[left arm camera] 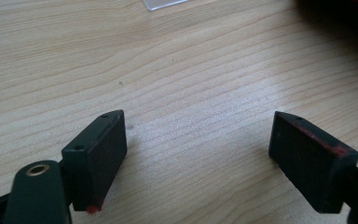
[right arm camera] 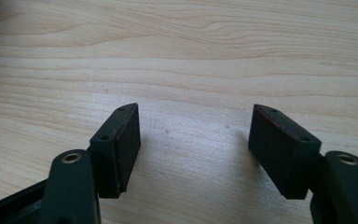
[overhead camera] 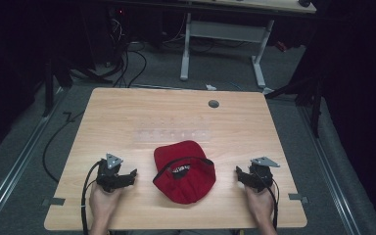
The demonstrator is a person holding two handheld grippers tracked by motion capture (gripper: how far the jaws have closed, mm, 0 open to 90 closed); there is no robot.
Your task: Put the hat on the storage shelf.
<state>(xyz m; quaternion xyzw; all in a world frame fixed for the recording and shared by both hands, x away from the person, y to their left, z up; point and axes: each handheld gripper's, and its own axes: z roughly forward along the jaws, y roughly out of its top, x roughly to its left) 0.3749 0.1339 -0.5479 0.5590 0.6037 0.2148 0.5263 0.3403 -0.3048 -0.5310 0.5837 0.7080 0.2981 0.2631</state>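
I saw the pale wood-grain table (overhead camera: 127, 112) carrying a red fabric cap (overhead camera: 186, 174), crown-down, lining showing, midway between my grippers. Left gripper (left arm camera: 198, 154) and right gripper (right arm camera: 193, 149) gaped wide, holding nothing; their views revealed matte black block jaws over bare grain.

No text, label, brand, number or sign can be read anywhere in the pictures. In the high view, the red cap (overhead camera: 184, 172) at the near middle of the table (overhead camera: 127, 112) has a dark patch with pale marks inside its opening, possibly a label, but it is too small and blurred to make out.
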